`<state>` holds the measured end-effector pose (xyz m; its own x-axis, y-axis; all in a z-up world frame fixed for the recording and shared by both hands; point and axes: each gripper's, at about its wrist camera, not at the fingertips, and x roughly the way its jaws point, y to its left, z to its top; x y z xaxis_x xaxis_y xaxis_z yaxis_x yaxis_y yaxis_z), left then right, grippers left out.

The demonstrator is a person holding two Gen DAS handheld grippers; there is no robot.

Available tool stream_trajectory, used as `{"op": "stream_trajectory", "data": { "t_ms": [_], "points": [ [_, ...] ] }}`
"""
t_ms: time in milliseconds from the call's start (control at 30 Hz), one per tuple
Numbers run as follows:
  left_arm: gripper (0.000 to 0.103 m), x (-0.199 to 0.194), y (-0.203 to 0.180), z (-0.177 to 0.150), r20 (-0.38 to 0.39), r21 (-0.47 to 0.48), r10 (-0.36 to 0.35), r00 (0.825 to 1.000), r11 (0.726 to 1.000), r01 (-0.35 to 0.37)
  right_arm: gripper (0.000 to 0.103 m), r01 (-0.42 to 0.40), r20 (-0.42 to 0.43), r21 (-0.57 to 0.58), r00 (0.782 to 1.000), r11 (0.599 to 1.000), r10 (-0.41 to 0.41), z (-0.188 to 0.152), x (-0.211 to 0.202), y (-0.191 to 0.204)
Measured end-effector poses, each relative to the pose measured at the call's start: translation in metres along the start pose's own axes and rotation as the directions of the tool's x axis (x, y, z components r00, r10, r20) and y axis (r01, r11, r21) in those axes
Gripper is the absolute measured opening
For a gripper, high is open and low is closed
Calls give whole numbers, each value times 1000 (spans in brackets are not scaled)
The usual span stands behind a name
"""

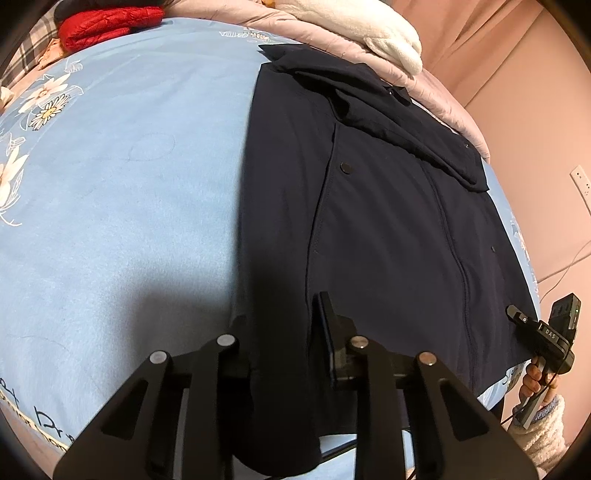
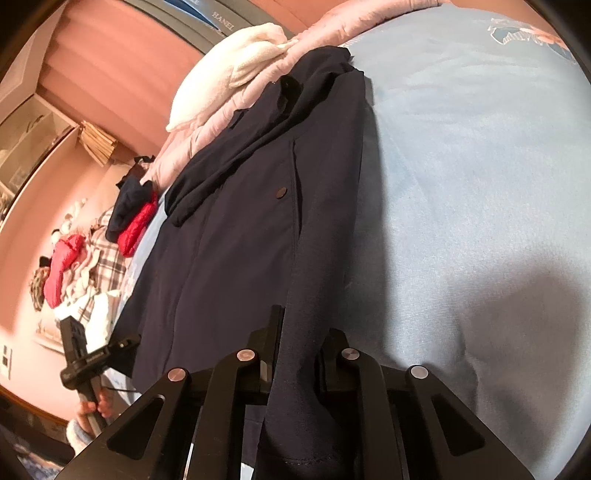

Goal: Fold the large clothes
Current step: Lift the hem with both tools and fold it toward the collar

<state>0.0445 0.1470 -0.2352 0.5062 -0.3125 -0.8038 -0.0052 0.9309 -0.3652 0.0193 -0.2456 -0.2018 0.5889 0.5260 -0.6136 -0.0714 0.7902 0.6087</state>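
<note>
I have both the left gripper (image 1: 282,328) and right gripper (image 2: 306,332) clamped on the navy coat's (image 1: 388,206) hem (corners pinched), so next I should lift evenly and fold it toward the collar.

We see a bed with a light blue floral sheet (image 1: 129,155); the navy coat (image 1: 388,221) lies flat ahead of the claw, red jacket (image 1: 107,26) far beyond.

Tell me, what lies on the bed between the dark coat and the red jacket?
Only bare blue sheet. The left wrist view shows it open from the coat across to the red jacket.
</note>
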Motion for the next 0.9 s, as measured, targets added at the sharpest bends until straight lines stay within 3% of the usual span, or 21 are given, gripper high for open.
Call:
{"op": "stream_trajectory", "data": {
  "t_ms": [167,533,733,900],
  "points": [
    [14,-5,1,2,12,-7,-20,1000,1000,20,14,-18,9,12,1000,1000,18,1,-1,0],
    [11,-13,-1,-1,31,-9,-28,999,1000,28,10,-39,38,2,999,999,39,2,-9,6],
    [9,-24,5,2,45,-62,-146,988,987,148,9,-65,61,-17,996,998,66,6,-15,12],
    [7,-36,13,5,72,-110,-265,962,956,271,8,-105,92,-20,990,994,106,8,-23,15]
  ]
}}
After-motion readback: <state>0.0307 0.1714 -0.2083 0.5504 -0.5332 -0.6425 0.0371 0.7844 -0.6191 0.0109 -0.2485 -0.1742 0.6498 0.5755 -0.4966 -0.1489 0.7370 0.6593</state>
